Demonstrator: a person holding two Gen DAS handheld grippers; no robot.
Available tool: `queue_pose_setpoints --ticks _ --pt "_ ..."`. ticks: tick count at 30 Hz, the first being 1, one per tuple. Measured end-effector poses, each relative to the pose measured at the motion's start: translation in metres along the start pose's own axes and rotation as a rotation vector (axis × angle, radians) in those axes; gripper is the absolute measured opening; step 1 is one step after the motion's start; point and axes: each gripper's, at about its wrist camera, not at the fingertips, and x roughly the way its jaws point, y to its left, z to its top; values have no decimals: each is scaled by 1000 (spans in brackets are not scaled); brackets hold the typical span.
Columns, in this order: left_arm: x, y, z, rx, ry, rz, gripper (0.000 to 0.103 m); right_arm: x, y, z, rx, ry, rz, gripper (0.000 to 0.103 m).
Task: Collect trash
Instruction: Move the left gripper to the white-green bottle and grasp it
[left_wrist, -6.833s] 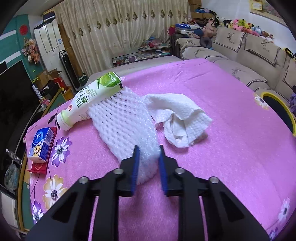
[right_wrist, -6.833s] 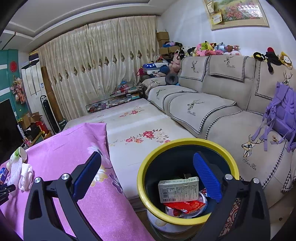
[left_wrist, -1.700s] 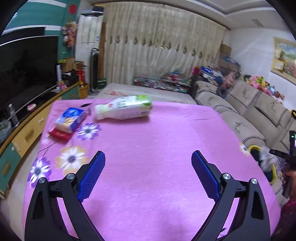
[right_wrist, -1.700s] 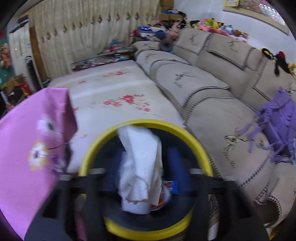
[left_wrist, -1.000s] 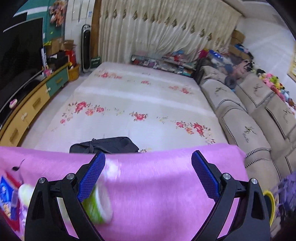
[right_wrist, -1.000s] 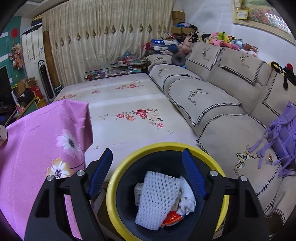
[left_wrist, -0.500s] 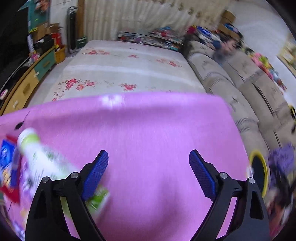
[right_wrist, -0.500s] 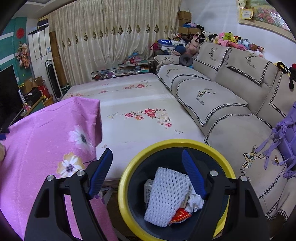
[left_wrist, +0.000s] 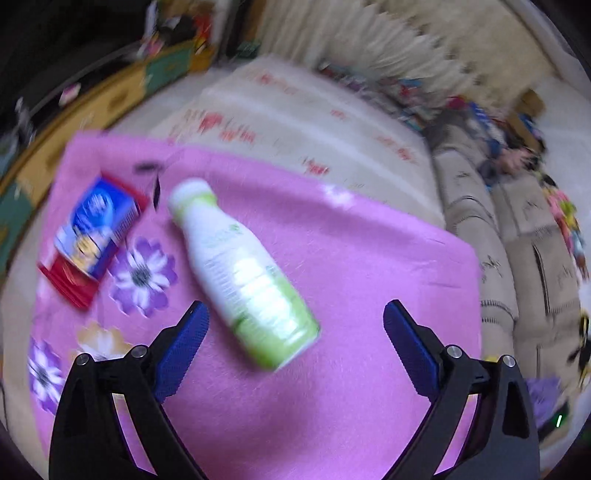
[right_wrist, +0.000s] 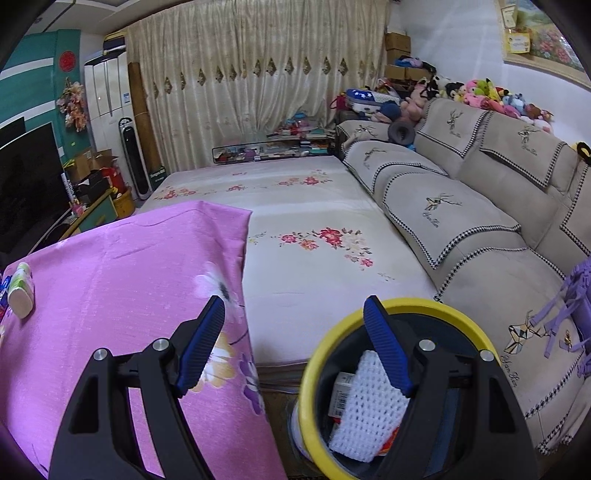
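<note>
A white and green bottle (left_wrist: 243, 277) lies on its side on the pink flowered tablecloth (left_wrist: 369, 258); it also shows far left in the right wrist view (right_wrist: 20, 295). My left gripper (left_wrist: 291, 339) is open and empty, with the bottle's base between its fingers. A blue carton (left_wrist: 96, 225) lies on a red packet (left_wrist: 68, 280) at the left. My right gripper (right_wrist: 295, 343) is open and empty above the yellow-rimmed bin (right_wrist: 406, 306), which holds white foam netting (right_wrist: 369, 410) and other trash.
A beige sofa (right_wrist: 461, 206) runs along the right. A pale flowered mat (right_wrist: 314, 229) covers the floor beyond the table. A TV cabinet (right_wrist: 88, 214) stands at the left. A purple bag (right_wrist: 576, 295) lies on the sofa.
The left gripper has swung down and closer to the bottle, which now lies between its open fingers. The right gripper has drawn back from the bin toward the table.
</note>
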Motion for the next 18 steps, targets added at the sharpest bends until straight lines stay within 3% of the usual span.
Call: queue_pose_setpoints --ticks 6,10,13,18 --pt "37 4 10 -128 45 117 94 4 -7 2 10 -1 10 73" --pt "47 1 11 -125 51 183 93 10 -15 -1 24 8 21 73" --pt "50 -1 11 -97 58 226 82 12 -20 -2 30 12 29 73" --pt "54 -1 2 -41 98 214 69 10 -27 -5 40 7 34 73"
